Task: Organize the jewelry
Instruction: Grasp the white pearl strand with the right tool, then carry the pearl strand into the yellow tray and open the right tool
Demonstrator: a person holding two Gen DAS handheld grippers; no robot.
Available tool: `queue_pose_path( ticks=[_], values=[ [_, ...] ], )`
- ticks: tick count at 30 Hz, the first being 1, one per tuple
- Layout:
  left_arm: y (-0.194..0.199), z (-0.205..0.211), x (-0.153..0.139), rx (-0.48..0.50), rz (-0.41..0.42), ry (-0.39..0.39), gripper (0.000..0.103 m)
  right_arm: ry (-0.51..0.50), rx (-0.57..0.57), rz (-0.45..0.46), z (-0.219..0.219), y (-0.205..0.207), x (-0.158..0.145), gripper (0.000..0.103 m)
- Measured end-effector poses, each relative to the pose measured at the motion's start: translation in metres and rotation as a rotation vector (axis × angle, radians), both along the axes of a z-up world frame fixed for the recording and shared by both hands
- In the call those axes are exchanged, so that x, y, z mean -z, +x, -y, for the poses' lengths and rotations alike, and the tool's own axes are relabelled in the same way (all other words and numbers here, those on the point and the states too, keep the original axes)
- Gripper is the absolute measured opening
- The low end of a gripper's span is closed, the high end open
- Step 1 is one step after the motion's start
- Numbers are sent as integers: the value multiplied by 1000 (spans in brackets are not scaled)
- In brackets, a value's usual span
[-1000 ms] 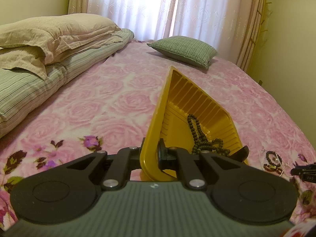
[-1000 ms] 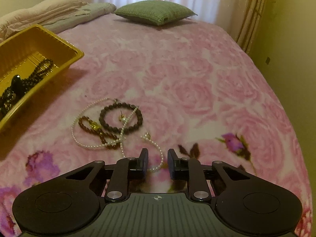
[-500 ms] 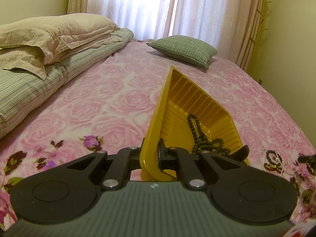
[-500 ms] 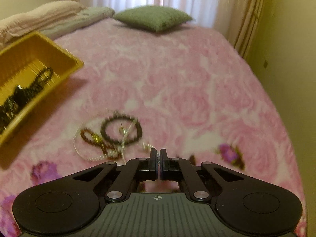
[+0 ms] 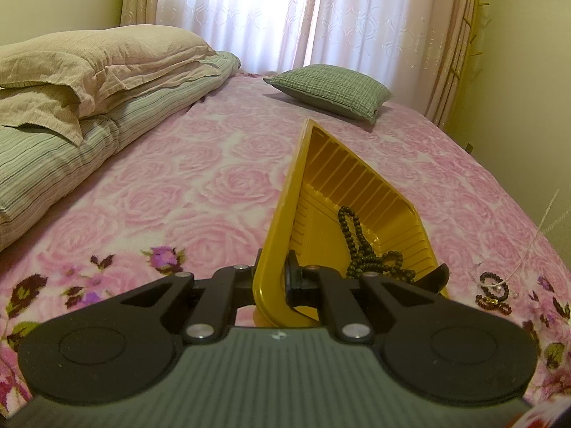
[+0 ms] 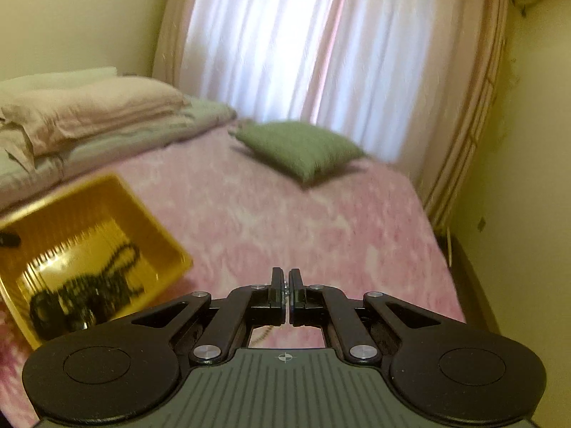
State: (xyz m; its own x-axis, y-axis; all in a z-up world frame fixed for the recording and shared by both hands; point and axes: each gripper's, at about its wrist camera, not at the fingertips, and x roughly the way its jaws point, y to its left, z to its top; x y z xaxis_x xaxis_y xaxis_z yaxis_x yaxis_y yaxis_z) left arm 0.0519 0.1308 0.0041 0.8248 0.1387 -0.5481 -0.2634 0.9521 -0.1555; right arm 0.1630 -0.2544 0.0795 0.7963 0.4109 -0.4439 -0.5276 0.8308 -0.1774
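Yellow plastic is what the left tongs (image 5: 270, 280) pinch: the near rim of the tray (image 5: 360, 192), held tipped on the bed with its open side facing the right tongs, exactly as it was a second ago. A dark bead string (image 5: 367, 253) lies in its low corner, just ahead of those tongs.

The change is on the other side. A second ago the right tongs (image 6: 286, 281) stood spread, low over the pile of jewellery on the pink rose blanket (image 5: 200, 178); now they are pressed together and raised well above the bed, pointing towards the window. A thin pearl strand (image 5: 535, 246) shows as a pale line climbing from the pile to the picture's right edge in the left view, and a short beaded length hangs just under the closed right tongs, so they appear to be pinching that strand. The dark and reddish bracelets (image 5: 494, 292) are on the blanket, off to the right of the left tongs.

The pick-up looks done. The tray sits ahead and to the left of the right tongs, so the carry across is next; the trailing end could drag a bracelet along.
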Motion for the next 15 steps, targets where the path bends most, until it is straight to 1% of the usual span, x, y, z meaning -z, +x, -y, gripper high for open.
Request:
queue_pose_path(
  ticks=[7,15],
  values=[
    [0,0,0,0,-1,0,7,7,-58,74,-16,-8,-33,2],
    [2,1,-1,2,3,1,7,46,-125,93,-30,-16,-53,2]
  ],
)
